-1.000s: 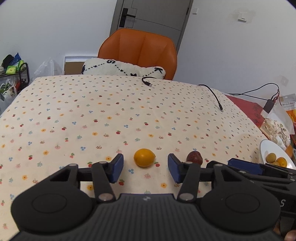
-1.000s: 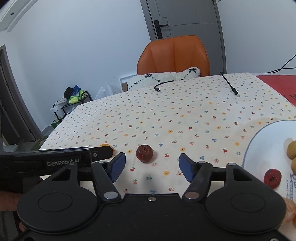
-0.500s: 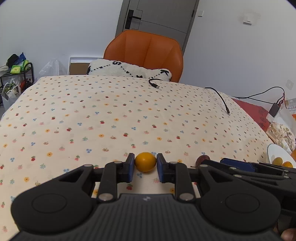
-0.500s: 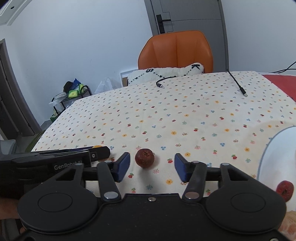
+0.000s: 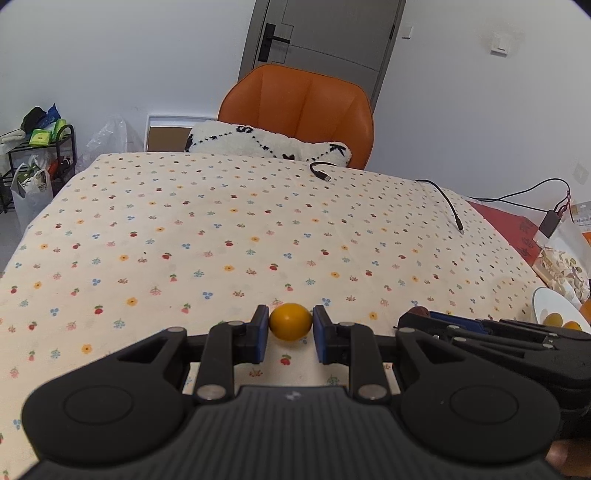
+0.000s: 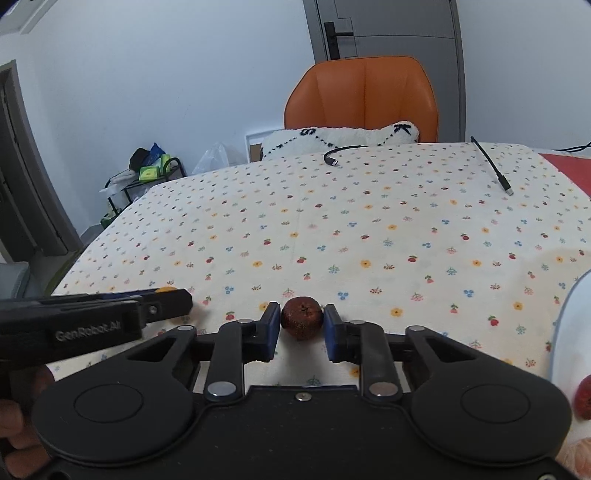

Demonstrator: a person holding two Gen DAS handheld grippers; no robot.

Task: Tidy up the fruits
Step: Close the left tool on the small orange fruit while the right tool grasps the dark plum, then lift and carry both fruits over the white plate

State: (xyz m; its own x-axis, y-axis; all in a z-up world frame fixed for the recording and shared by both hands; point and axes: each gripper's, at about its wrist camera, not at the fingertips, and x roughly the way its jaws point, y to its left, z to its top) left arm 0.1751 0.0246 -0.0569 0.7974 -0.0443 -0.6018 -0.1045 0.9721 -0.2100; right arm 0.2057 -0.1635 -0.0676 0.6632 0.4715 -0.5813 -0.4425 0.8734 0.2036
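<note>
Left claw [image 5: 290,332] clamped on yellow fruit [image 5: 290,321]; closing right claw [image 6: 301,328] around, seemingly touching, dark-red fruit [image 6: 302,317] (both on tablecloth [image 5: 221,236]).

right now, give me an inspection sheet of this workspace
surface: cream floral tablecloth, red mat at its right edge
job's things: small yellow-orange round fruit; dark red wrinkled fruit; white plate at right with other fruit
clutter: patterned snack bag
grippers: left gripper shut on the yellow-orange fruit; right gripper closing, pads against the dark red fruit
cables: two black cables on the cloth
surroundings: orange chair, white cushion, grey door, cluttered rack
</note>
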